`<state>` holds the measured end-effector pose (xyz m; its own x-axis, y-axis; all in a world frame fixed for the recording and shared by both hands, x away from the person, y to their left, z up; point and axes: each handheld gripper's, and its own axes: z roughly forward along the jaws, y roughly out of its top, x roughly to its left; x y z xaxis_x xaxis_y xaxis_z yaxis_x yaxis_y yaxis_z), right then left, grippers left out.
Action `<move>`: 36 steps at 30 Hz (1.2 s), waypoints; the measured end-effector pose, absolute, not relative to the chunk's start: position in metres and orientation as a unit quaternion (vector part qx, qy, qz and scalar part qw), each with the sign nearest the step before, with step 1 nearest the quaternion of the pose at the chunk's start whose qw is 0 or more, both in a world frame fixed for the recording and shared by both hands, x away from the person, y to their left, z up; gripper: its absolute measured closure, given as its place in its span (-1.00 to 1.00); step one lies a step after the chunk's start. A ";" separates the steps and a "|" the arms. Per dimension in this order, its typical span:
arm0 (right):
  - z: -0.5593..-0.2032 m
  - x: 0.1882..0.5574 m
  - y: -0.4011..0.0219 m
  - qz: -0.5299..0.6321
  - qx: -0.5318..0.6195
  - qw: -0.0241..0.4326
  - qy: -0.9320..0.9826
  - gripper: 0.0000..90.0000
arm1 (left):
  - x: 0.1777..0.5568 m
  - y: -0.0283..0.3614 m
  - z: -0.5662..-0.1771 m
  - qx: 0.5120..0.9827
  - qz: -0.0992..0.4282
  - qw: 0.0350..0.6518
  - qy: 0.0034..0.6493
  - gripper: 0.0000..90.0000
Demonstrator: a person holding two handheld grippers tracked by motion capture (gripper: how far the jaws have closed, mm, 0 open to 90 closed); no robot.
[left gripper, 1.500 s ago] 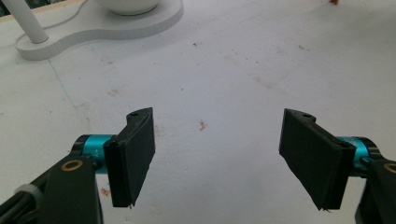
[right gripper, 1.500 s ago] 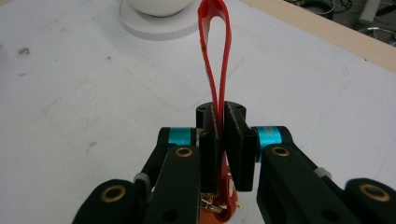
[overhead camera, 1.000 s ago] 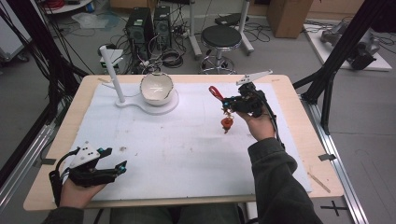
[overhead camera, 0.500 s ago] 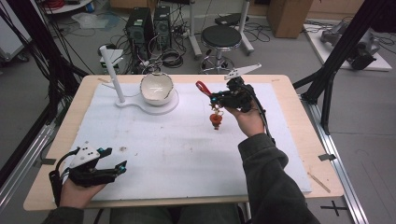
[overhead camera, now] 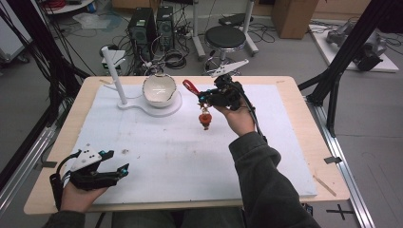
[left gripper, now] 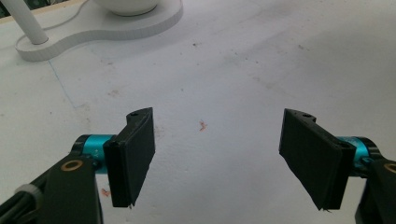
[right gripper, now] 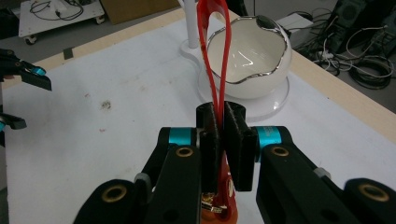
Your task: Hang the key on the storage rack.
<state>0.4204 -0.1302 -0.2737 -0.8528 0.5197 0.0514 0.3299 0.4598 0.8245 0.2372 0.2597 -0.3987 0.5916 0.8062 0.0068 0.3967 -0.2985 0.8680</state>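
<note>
Charm (overhead camera: 206, 118) on a red ribbon loop (right gripper: 214, 56) hangs below my right gripper (right gripper: 223, 133), orange-red with a small gold fitting; the jaws pinch the ribbon, its loop rising ahead toward the bowl (right gripper: 250, 58).

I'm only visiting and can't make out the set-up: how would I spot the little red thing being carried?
Start at the white mat that covers the wooden table, and find the white bowl near its far edge. Just right of the bowl, the right claw is shut on a red strap loop. A small orange-red ornament dangles below it, the only thing hanging above the mat.
</note>
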 end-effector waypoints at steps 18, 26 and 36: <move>-0.269 0.428 -0.090 0.462 0.229 0.098 0.851 0.88 | 0.237 0.260 -0.399 0.772 0.228 0.447 0.390 -0.39; -0.267 0.431 -0.072 0.463 0.225 0.090 0.853 0.88 | 0.237 0.260 -0.399 0.772 0.229 0.447 0.389 -0.40; -0.267 0.437 -0.054 0.474 0.218 0.082 0.849 0.88 | 0.237 0.261 -0.399 0.771 0.229 0.447 0.391 -0.40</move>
